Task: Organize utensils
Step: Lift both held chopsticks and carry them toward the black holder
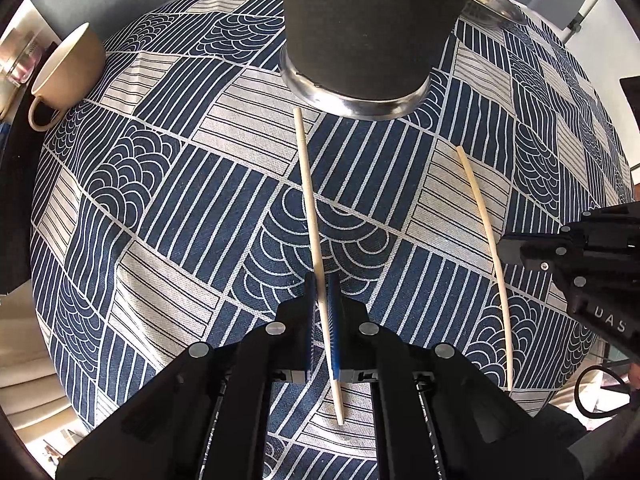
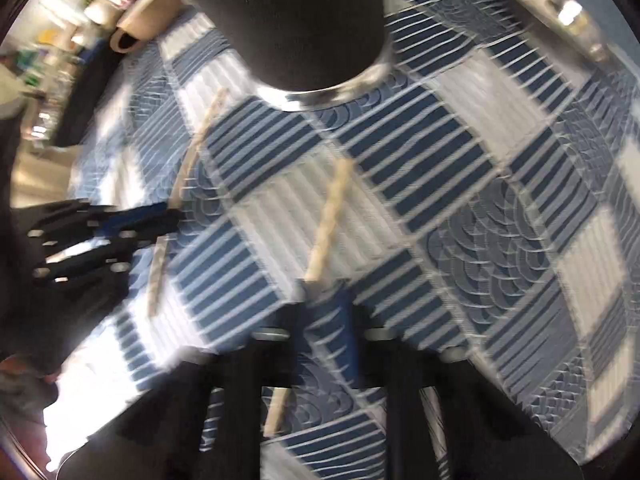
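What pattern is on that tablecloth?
The tablecloth has navy and off-white patchwork blocks of stripes and scalloped arcs, sharpest in the left wrist view.

My left wrist camera sat just behind my left gripper point(image 1: 322, 280), looking steeply down along its two black fingers, close above the blue-and-white patterned tablecloth point(image 1: 160, 216). My right wrist camera looked down the same way past my right gripper point(image 2: 324, 286), equally near, its picture blurred. Both views shared the tall dark grey steel-rimmed cylinder point(image 1: 368, 28), two pale wooden chopsticks point(image 1: 310, 200), the beige ceramic mug point(image 1: 66, 68), and each showed the other gripper at its edge.
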`<action>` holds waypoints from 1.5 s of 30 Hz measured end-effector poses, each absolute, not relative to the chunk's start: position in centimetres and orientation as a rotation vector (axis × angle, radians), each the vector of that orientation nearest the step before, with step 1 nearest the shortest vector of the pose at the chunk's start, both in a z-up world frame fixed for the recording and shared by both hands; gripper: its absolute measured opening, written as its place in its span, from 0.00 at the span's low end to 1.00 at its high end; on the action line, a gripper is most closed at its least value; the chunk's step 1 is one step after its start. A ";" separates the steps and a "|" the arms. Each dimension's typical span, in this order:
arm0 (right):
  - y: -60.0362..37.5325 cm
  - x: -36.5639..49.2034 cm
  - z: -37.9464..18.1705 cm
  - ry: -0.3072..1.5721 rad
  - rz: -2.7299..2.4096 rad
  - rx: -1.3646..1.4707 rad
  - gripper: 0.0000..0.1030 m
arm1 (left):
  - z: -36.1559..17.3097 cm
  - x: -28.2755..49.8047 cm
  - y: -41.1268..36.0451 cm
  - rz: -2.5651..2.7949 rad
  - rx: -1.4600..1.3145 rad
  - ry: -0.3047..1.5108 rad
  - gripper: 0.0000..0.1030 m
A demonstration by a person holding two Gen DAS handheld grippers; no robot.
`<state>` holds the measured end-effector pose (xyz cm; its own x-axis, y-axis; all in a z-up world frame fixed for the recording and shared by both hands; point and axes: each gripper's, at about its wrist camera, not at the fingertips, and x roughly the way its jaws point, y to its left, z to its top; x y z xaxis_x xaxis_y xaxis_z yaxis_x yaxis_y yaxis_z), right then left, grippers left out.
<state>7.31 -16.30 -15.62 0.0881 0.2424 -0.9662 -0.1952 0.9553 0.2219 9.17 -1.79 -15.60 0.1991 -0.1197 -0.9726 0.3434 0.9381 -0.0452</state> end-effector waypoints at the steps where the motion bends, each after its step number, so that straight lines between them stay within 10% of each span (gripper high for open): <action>1: -16.3 7.3 -15.6 1.444 0.337 0.033 0.00 | -15.6 9.1 -1.7 -0.328 0.200 1.331 0.06; 10: -18.4 7.9 -15.2 1.478 0.276 0.172 0.10 | -15.6 9.3 -1.5 -0.350 0.178 1.334 0.06; 14: -17.4 8.3 -14.2 1.450 0.288 0.133 0.40 | -15.5 9.1 -1.1 -0.355 0.147 1.330 0.06; 20: -15.5 8.4 -15.4 1.505 0.255 0.024 0.34 | -15.5 9.3 -0.4 -0.378 0.133 1.336 0.06; 25: -13.6 8.1 -15.4 1.467 0.188 -0.183 0.07 | -15.4 9.2 -0.1 -0.387 0.123 1.326 0.06; 45: -19.0 5.6 -9.2 1.305 0.382 -0.009 0.04 | -11.6 8.3 0.9 -0.348 0.067 1.281 0.04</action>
<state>5.58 -19.03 -9.16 0.2092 0.2697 -0.9400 -0.2802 0.9375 0.2066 8.34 0.90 -11.56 0.2415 -0.2170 -0.9458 0.2913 0.9459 -0.1427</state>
